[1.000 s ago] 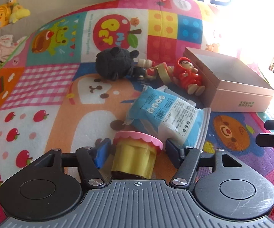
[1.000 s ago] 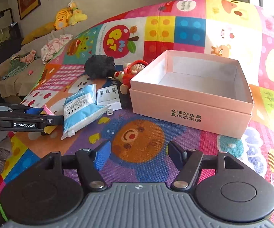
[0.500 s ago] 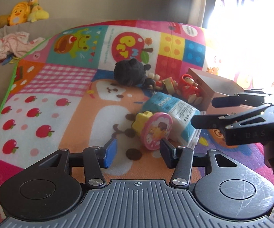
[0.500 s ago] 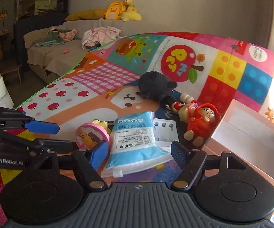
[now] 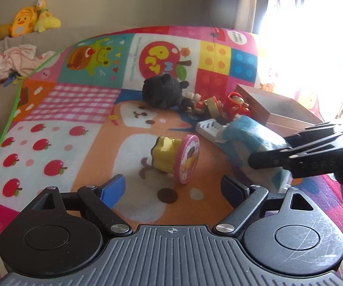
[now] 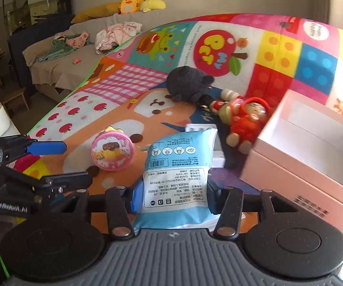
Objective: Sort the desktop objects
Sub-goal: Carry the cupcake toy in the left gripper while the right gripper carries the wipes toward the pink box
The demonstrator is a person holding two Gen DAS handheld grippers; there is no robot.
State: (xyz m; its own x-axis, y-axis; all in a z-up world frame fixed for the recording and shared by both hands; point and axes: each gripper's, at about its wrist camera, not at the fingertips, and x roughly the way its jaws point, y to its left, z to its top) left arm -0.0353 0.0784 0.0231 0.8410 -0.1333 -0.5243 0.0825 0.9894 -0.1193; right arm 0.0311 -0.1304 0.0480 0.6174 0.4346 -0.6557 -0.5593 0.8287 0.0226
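A patchwork play mat (image 5: 81, 109) printed with apples and cartoon animals was seen in both views, carrying every item; a sofa (image 6: 59, 54) strewn with clothes and yellow plush toys was shown more fully in the right wrist view. The open pink cardboard box (image 6: 314, 147) was seen with its pale interior only from the right wrist; from the left wrist only a corner of it was made out against window glare. A black plush toy (image 5: 164, 91) was lying beyond the other items, with a red wooden doll (image 6: 247, 121) between it and the box. A white flat pack (image 5: 209, 128) was shown clearly only in the left wrist view, just beside the blue wipes packet (image 6: 178, 166). That packet was held between the fingers of the right gripper (image 6: 171, 196), whose jaws had just been closing and were pressed against its sides; from the left wrist the packet was seen partly hidden behind that gripper. The yellow jelly cup with a pink lid (image 5: 176, 159) was lying on its side on the mat, ahead of the left gripper (image 5: 174, 189). That gripper's jaws had just been opening and stood wide, with nothing between them.
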